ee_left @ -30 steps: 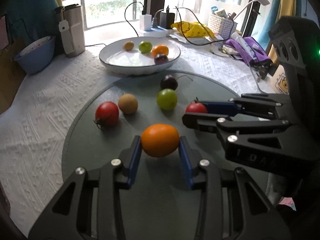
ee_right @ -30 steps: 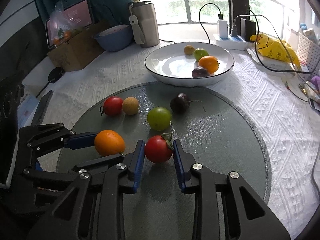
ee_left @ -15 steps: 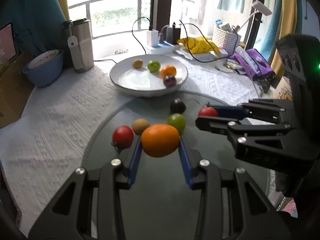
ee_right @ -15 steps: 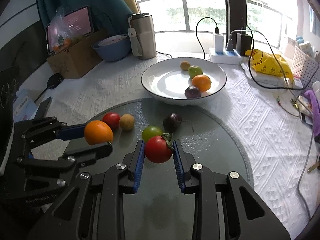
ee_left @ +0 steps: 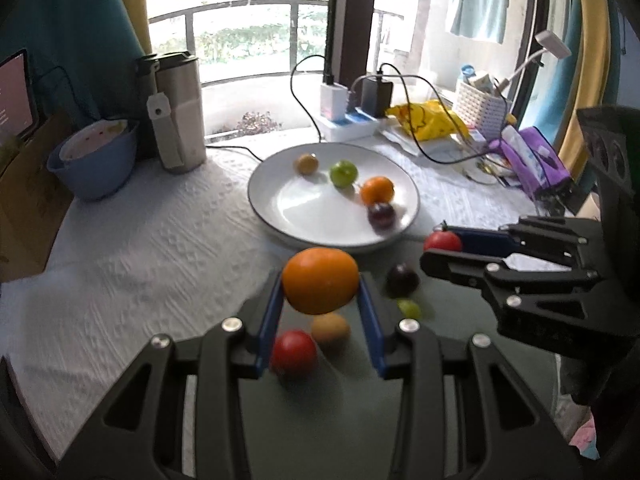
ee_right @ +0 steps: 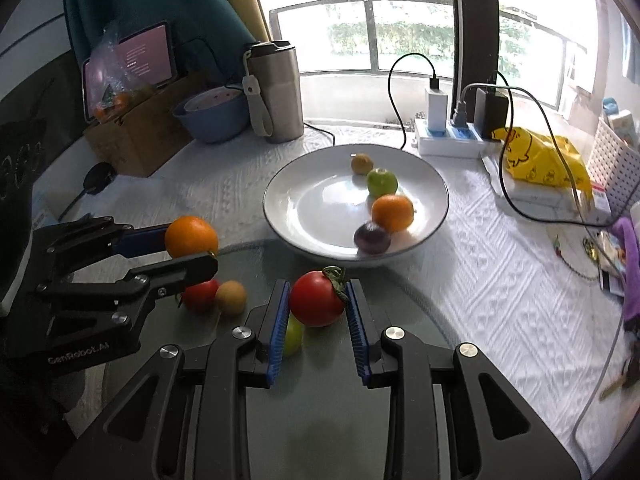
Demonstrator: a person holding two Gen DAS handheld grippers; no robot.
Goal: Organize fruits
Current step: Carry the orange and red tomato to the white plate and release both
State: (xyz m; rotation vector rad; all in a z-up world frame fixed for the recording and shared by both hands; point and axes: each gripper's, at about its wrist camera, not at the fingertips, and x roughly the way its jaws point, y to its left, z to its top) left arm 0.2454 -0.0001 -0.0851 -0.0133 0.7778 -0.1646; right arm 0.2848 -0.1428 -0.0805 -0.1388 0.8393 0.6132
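Both hands have come up off the dark round mat and swung toward the window since a second ago, and the white plate (ee_left: 276, 224) now sits far nearer in each view than it did. The left tongs (ee_left: 320, 280) are clamped on the orange (ee_left: 320, 280), blue pads pressed against its two sides, the fruit hanging clear of the mat. The right tongs (ee_right: 317, 299) are clamped on the red tomato (ee_right: 317, 299), stalk turned toward the right pad.

Here is the relation that counts: from the left tongs the plate lies just ahead at about one o'clock, its near rim right beyond the orange. From the right tongs it lies ahead at twelve to one o'clock, near rim just past the tomato. By my reading the two hands are about equally close.

Four fruits already sit in the plate's right half, from twelve round to five o'clock, so the bare left half looks the safer landing. On the mat remain a second tomato (ee_left: 294, 350), a brown fruit (ee_left: 330, 328), a green one (ee_left: 410, 308) and a dark plum (ee_left: 402, 278).
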